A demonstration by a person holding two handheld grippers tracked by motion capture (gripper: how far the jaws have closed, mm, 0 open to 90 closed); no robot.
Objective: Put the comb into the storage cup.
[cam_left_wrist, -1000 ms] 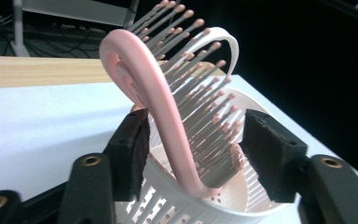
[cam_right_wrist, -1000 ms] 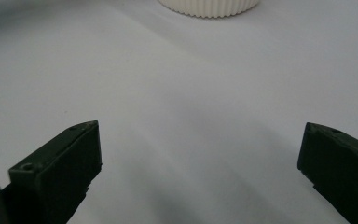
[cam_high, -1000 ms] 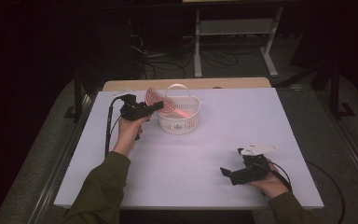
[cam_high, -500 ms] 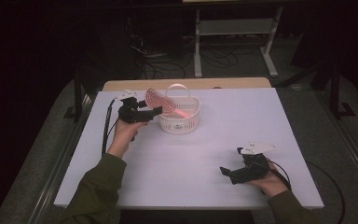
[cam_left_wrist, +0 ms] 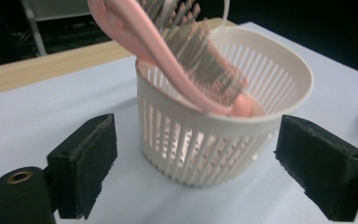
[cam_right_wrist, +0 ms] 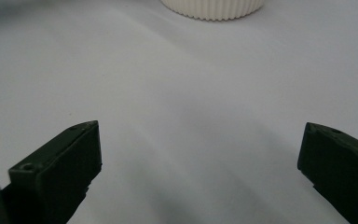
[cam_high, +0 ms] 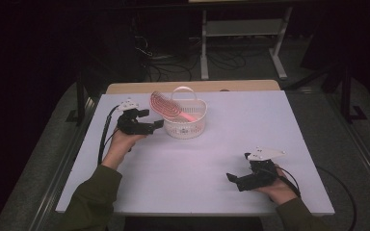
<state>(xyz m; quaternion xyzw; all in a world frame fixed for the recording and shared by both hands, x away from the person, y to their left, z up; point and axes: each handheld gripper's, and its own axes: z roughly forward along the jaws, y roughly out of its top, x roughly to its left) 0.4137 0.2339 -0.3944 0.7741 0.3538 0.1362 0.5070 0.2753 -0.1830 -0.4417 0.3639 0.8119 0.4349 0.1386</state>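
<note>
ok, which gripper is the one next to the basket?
The left gripper, jaws open and empty, just left of the white basket holding the pink brush. The right gripper sits far off.

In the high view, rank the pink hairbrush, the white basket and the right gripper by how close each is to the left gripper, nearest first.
From the left gripper, jaws open after just opening, nothing between them:
1. Pink hairbrush and white basket: both just to its right, the brush leaning out over the basket's near rim; too close to call.
2. Right gripper: far across the table, near the front right.
</note>
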